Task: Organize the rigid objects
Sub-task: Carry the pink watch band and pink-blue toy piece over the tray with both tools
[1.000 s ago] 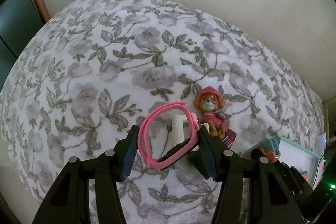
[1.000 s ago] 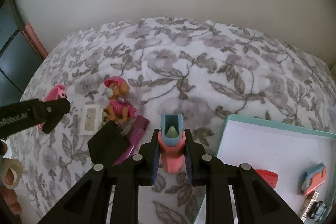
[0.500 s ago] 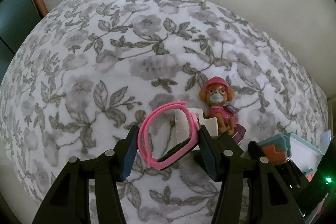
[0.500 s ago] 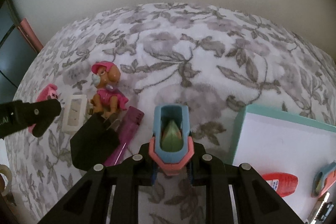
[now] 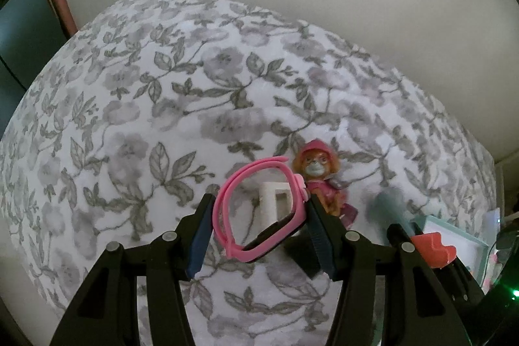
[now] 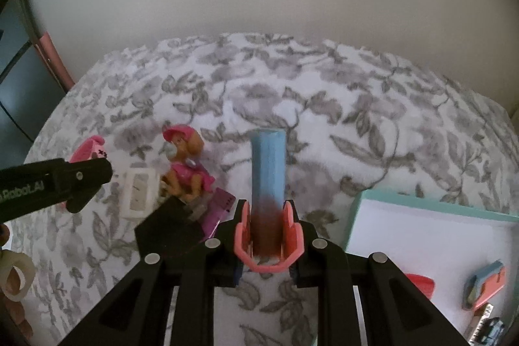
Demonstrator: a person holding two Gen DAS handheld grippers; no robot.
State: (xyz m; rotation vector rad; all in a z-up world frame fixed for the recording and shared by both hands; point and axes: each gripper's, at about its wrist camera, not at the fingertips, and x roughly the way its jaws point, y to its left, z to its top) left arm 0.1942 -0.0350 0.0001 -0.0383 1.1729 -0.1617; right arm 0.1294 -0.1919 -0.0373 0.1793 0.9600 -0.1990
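Note:
My left gripper [image 5: 259, 235] is shut on a pink child's watch [image 5: 275, 235], held just above the flowered bedcover [image 5: 194, 119]. Behind the watch sit a white rectangular frame [image 5: 274, 200] and a dog figure in pink [image 5: 319, 180]. My right gripper [image 6: 268, 235] is shut on a blue and coral toy [image 6: 268, 164], which sticks out forward and looks blurred. That toy hangs over the cover just left of the teal tray [image 6: 421, 200]. In the right wrist view, one finger of the left gripper [image 6: 81, 180] reaches in beside the dog figure [image 6: 185, 164].
The tray holds a red piece [image 6: 418, 284], another blue and coral toy [image 6: 486, 287] and a small car [image 6: 489, 329]. A magenta item [image 6: 220, 206] lies by the dog. A person's hand [image 6: 16, 278] shows at lower left. A wall runs behind the bed.
The blue and coral toy in my right gripper has tipped up and now points forward. The right wrist view has swung a little left. The left gripper keeps its hold on the watch.

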